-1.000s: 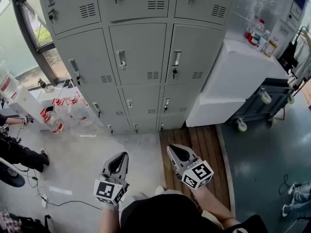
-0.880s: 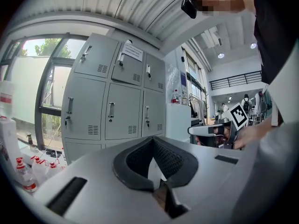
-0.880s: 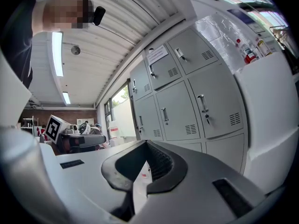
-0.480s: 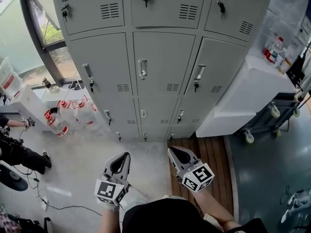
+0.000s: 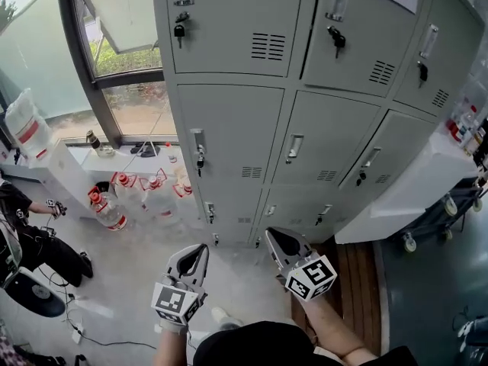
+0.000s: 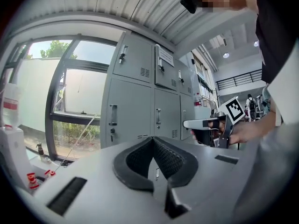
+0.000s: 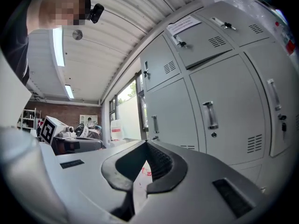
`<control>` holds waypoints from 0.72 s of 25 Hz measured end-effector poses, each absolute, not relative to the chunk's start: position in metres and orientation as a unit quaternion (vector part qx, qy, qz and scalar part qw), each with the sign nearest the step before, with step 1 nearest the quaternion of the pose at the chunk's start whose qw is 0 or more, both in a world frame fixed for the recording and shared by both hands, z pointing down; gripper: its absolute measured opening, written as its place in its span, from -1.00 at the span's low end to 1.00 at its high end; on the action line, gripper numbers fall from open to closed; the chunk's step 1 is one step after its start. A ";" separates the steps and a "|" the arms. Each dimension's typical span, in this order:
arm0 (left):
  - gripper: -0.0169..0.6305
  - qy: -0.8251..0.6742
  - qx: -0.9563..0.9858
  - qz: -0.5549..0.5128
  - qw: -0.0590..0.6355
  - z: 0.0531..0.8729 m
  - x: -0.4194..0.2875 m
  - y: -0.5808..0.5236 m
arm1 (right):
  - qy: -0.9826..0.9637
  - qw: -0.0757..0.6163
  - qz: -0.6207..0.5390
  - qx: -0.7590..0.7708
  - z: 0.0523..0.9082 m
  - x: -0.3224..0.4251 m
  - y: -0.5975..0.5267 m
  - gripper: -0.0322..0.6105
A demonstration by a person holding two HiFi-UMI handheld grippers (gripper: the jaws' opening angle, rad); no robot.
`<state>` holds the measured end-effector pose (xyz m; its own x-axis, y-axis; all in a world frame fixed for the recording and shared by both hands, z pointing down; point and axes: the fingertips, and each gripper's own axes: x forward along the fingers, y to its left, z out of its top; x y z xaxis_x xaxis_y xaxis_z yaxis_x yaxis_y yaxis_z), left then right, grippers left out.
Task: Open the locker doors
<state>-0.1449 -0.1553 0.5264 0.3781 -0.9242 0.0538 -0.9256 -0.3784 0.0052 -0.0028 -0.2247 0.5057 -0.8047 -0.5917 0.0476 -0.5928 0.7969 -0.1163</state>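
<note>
Well clear of locker doors (image 5: 229,132): left hand-held gripper (image 5: 203,248), right hand-held gripper (image 5: 269,233) closed, empty.

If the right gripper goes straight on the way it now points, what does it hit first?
Probably the grey metal locker door in the end column, around its vertical handle. Nothing stands between it and the shut right gripper, but depth is unclear.
</note>
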 end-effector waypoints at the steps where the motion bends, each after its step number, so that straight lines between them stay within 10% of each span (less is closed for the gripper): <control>1: -0.90 -0.558 0.830 0.022 0.014 0.524 -0.158 -0.159 | -0.948 0.003 0.059 0.312 0.500 -0.017 -0.232 -0.82; 18: -0.90 -0.603 0.798 -0.001 -0.009 0.447 -0.246 -0.215 | -0.960 -0.054 -0.031 0.272 0.335 -0.147 -0.332 -0.82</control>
<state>-0.2459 -0.2152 0.4470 0.2729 -0.9620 -0.0126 -0.9620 -0.2727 -0.0135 -0.1474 -0.3319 0.3350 -0.8458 -0.5198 -0.1198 -0.5264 0.8497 0.0298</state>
